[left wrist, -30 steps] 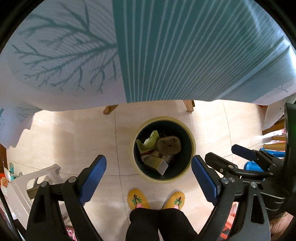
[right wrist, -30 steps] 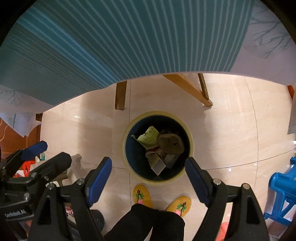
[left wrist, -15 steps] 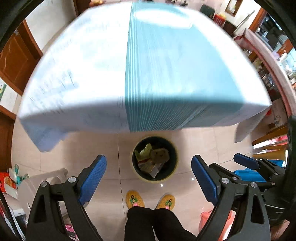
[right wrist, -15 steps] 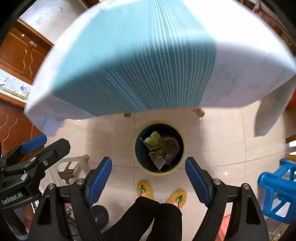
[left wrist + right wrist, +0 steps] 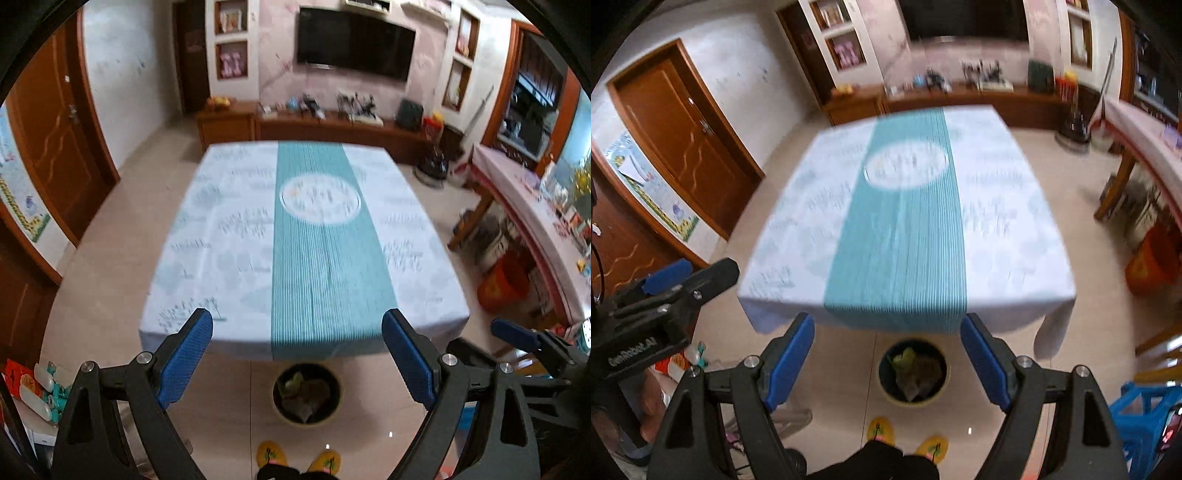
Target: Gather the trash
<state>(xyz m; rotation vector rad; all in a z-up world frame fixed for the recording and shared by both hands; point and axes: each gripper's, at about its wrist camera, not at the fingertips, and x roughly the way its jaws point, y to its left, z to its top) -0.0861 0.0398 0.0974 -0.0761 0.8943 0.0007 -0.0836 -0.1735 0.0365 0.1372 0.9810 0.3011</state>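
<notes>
Both grippers stand wide apart and carry nothing. The left gripper (image 5: 297, 363) shows 2 blue pads with only floor and bin visible between them; the right gripper (image 5: 887, 363) reads the same. Both views look down across a table (image 5: 236, 258) covered with a pale cloth and a teal striped runner.

The trash bin (image 5: 306, 396) sits on the tiled floor just beyond the person's yellow slippers (image 5: 271, 454), at the near edge of the table. It holds several pieces of trash (image 5: 912, 371): a green wrapper, a brownish lump and a small box-like item, though blur makes finer identification unsafe.

The tabletop appears bare in both views; blur hides small detail, so a thin scrap cannot be ruled out. No loose trash is evident on the visible floor either.

Judgement: the depositing step looks complete, with both grippers free above the bin. The task is either near its end or between 2 pickups. The next move calls for a scan of the table and surrounding floor for any remaining item, then an approach with the claw kept wide.
</notes>
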